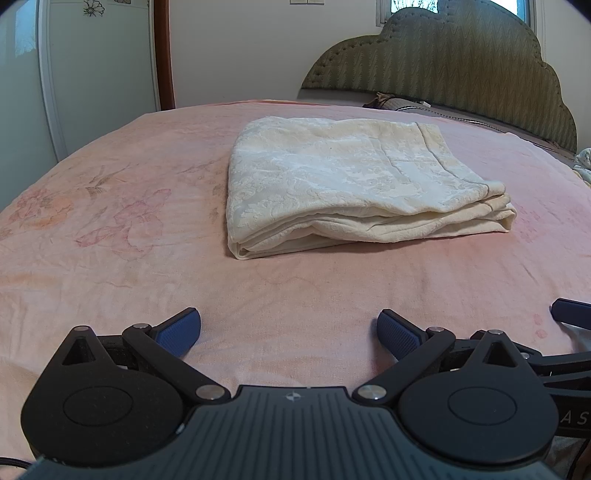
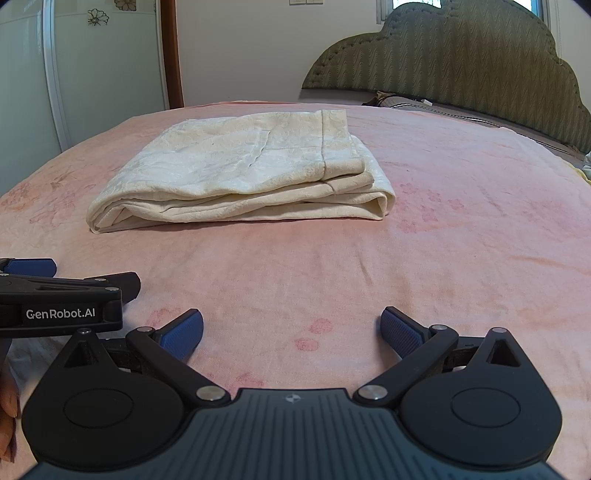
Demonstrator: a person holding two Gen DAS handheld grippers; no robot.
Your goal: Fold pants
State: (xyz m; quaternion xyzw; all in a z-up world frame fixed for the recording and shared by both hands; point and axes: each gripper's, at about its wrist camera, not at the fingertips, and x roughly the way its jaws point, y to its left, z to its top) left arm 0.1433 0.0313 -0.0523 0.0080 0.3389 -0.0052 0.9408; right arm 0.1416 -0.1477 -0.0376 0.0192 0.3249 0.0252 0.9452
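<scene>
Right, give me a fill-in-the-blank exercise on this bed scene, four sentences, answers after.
1. The cream pants lie ____ in a stack on the bed.
2. The bedspread under them is ____ in colour.
3. The left gripper has its jaws ____, holding nothing.
4. The right gripper is ____ the pants, not touching them.

Missing words: folded; pink; open; apart from

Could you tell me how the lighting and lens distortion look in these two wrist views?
Left wrist view: soft, even light, a thin shadow under the folded pants, and the bed bulges into a fisheye dome. Right wrist view: the same bowing, dark corner vignetting, bright window glare above the headboard, and sharp focus throughout.
</scene>
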